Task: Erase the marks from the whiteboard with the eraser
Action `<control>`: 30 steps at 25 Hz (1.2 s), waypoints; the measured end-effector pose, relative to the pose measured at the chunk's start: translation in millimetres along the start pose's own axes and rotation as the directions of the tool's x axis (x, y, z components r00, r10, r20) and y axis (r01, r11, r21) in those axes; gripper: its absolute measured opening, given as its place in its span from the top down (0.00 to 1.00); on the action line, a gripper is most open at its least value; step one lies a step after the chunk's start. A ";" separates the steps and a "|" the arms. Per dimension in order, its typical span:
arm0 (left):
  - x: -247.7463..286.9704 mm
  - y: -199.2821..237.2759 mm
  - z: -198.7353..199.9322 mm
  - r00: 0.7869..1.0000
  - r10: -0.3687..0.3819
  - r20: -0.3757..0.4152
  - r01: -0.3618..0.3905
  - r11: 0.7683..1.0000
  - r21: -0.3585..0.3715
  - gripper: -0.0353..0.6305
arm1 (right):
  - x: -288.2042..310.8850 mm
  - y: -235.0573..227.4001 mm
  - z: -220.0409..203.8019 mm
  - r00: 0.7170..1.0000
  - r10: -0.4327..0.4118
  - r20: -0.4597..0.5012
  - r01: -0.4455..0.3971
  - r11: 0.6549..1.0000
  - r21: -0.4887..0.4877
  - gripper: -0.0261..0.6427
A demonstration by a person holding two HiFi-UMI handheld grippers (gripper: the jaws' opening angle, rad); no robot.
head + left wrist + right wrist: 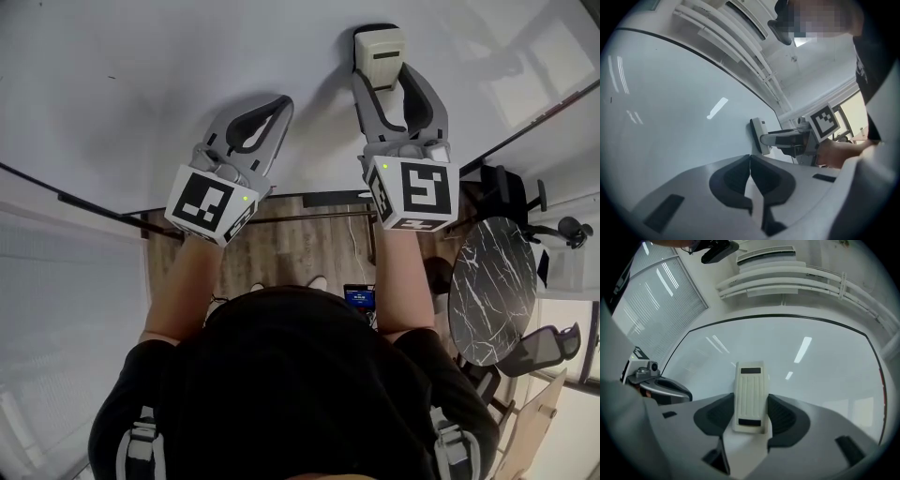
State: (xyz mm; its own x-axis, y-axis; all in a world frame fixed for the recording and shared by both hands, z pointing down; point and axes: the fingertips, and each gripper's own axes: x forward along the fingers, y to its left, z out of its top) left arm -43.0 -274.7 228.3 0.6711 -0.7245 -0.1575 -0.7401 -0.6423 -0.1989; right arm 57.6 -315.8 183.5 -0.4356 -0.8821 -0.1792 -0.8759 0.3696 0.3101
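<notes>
Right gripper (751, 408): eraser (750, 383), seemingly on whiteboard (797, 352)

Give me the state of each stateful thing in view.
White glossy whiteboard: nearly bare of marks.
Cream ribbed plastic eraser: clamped, flat against whiteboard.
Right grey two-jaw gripper: shut on eraser.
Left grey two-jaw gripper: shut, empty.
</notes>
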 end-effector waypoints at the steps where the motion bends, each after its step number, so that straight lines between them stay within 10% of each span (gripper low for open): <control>1: 0.6 -1.1 -0.4 1.000 -0.003 -0.001 0.003 1.000 -0.001 0.94 | -0.5 -2.8 -1.0 1.000 -0.006 -0.001 0.006 1.000 0.003 0.63; 20: 12.1 -29.4 -12.8 0.998 -0.060 -0.001 0.060 0.998 -0.032 0.94 | -48.6 -151.5 -61.9 0.950 -0.286 -0.124 0.296 0.952 0.072 0.63; 30: 14.7 -31.5 -24.2 0.996 -0.079 -0.027 0.078 0.996 -0.043 0.94 | -63.1 -146.7 -66.1 0.963 -0.240 -0.120 0.254 0.959 0.124 0.63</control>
State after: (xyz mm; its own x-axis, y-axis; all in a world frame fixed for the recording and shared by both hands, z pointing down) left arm -10.9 -271.2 255.7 0.7261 -0.6780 -0.1146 -0.6868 -0.7070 -0.1687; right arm 227.3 -333.6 211.0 -0.1845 -0.9736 -0.1346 -0.9766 0.1662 0.1365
